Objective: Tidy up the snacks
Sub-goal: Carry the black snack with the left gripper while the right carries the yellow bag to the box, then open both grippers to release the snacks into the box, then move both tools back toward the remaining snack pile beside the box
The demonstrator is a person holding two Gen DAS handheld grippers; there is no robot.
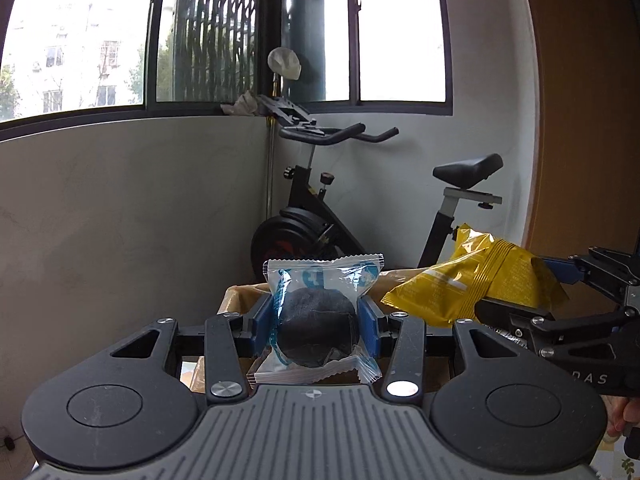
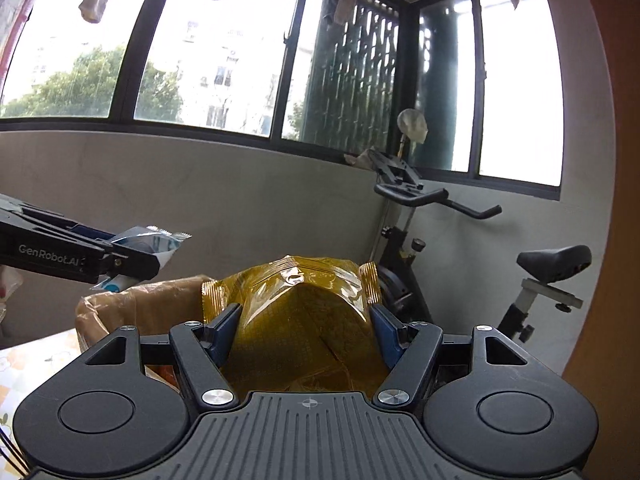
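Note:
My left gripper [image 1: 317, 322] is shut on a clear packet with blue print holding a dark round cake [image 1: 316, 328], held in the air above a brown paper bag [image 1: 240, 294]. My right gripper [image 2: 306, 336] is shut on a yellow snack bag [image 2: 304, 320], also held up over the brown paper bag [image 2: 132, 304]. In the left wrist view the yellow bag [image 1: 476, 284] and the right gripper [image 1: 532, 304] show at the right. In the right wrist view the left gripper [image 2: 132, 256] with its packet [image 2: 148, 240] shows at the left.
An exercise bike [image 1: 320, 216] stands in the corner under the windows, behind the bag. A grey wall [image 1: 120, 220] runs behind. A patterned tablecloth [image 2: 28, 364] shows at lower left in the right wrist view. A wooden panel [image 1: 580, 120] is on the right.

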